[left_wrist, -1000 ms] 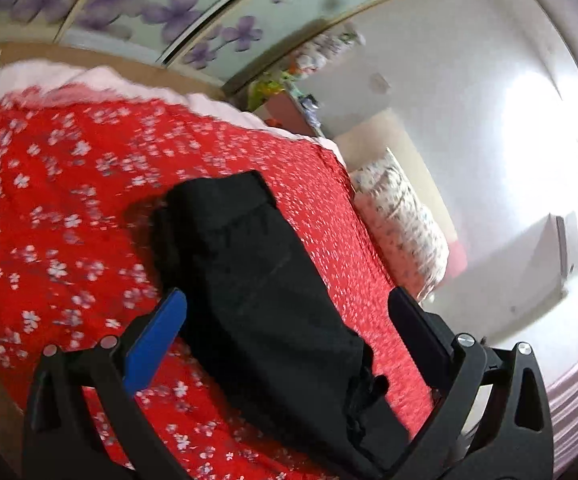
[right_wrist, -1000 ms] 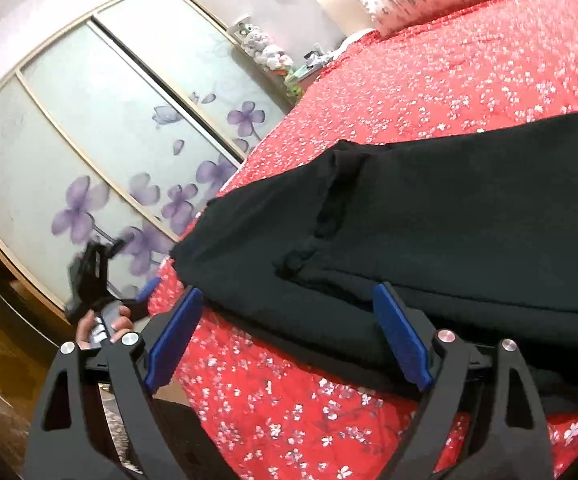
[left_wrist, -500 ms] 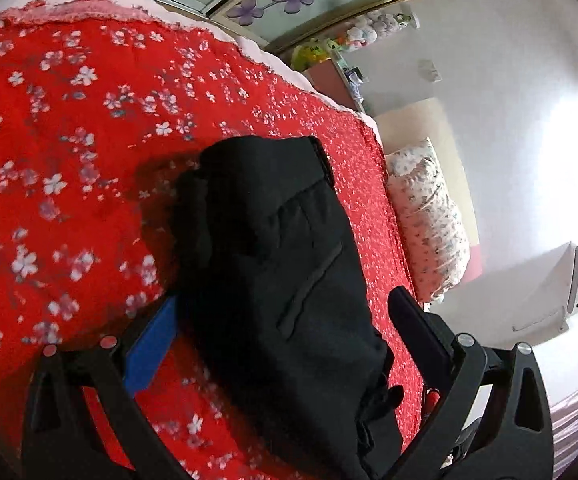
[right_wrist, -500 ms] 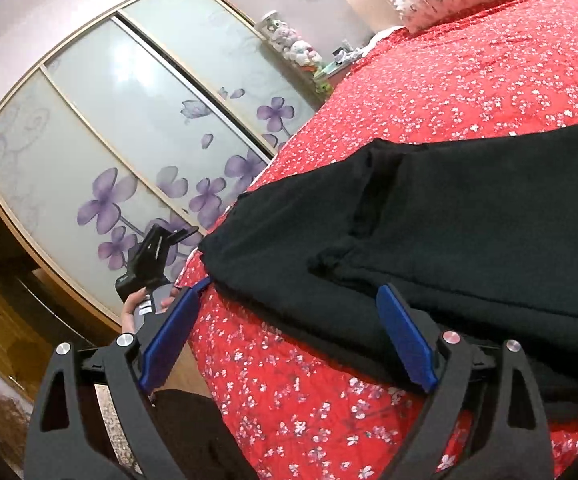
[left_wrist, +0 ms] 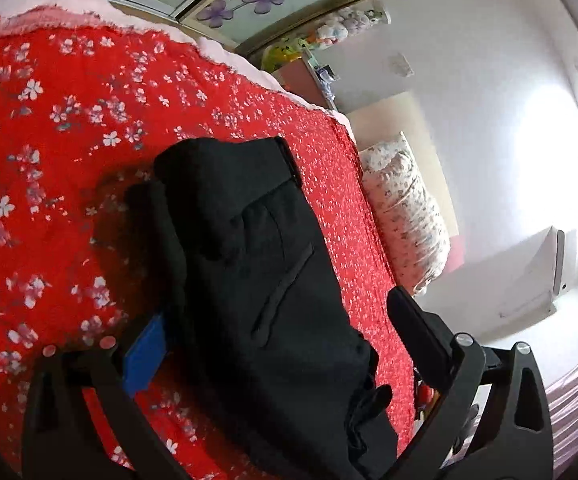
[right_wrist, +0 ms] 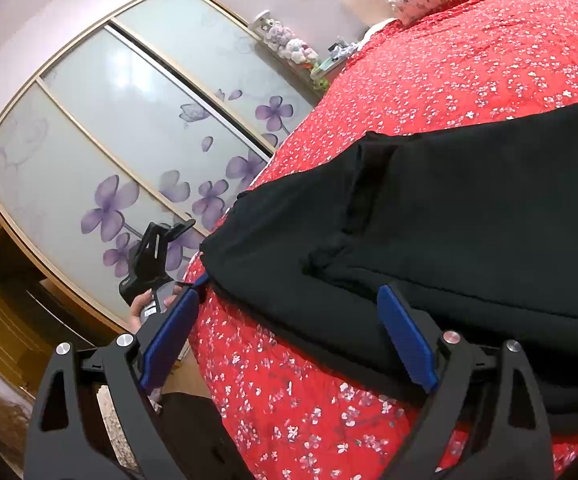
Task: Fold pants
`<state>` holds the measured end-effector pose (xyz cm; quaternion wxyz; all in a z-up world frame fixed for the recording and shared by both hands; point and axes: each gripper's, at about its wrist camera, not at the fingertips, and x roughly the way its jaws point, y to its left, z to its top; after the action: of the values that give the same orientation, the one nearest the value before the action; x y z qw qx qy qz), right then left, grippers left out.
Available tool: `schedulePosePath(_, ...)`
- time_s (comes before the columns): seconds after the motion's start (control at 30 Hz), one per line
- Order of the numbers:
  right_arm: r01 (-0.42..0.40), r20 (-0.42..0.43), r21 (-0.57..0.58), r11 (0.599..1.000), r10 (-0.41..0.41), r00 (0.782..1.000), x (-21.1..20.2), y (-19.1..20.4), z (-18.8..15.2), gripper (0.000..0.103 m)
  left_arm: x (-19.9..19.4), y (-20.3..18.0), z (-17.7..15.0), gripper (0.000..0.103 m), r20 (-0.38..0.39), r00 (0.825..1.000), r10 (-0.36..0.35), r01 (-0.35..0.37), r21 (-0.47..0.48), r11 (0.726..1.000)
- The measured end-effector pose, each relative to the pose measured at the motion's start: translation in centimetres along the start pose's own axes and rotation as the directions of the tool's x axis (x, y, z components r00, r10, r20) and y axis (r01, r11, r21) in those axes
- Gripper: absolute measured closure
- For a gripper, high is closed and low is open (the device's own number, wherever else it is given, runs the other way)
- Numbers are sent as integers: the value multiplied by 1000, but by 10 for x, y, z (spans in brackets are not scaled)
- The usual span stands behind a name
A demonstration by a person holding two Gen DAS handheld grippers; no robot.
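Pants (left_wrist: 257, 280), black and folded, lie on the red bedspread (left_wrist: 49, 140) between the spread fingers of the left gripper (left_wrist: 277, 328); right gripper (right_wrist: 289, 328), also spread, sits at their near edge.

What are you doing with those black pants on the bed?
A person is folding black pants on a bed with a red flowered cover, holding a two-finger gripper in each hand. The left gripper and the right gripper are both open, close to the pants but not gripping them. The pants lie partly folded, one layer over another.
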<state>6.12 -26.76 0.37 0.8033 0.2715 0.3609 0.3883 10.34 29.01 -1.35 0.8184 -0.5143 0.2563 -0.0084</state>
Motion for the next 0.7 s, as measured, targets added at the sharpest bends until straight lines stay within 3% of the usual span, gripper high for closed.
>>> schedulePosePath(0.13, -1, -1, 1, 1000, 1, 1000, 1, 0, 0, 10, 10, -11, -1, 11, 11, 998, 54, -55, 62, 997)
schedulePosePath(0.3, 6, -3, -4, 1000, -6, 1000, 3, 1, -1, 10, 10, -15, -1, 53, 36, 994, 103, -106, 88, 990)
schedulePosePath(0.47, 10, -5, -9, 1000, -10, 1000, 3, 2, -1, 10, 12, -8, 0, 76, 33, 983, 180, -183, 84, 980)
schedulePosePath(0.53, 11, -6, -9, 1000, -11, 1000, 3, 2, -1, 10, 14, 0, 1, 72, 21, 980, 198, -198, 30, 980)
schedulePosePath(0.7, 12, 2, 7, 1000, -12, 1000, -2, 1, -1, 10, 20, 5, 10, 31, -15, 992, 126, -126, -59, 990)
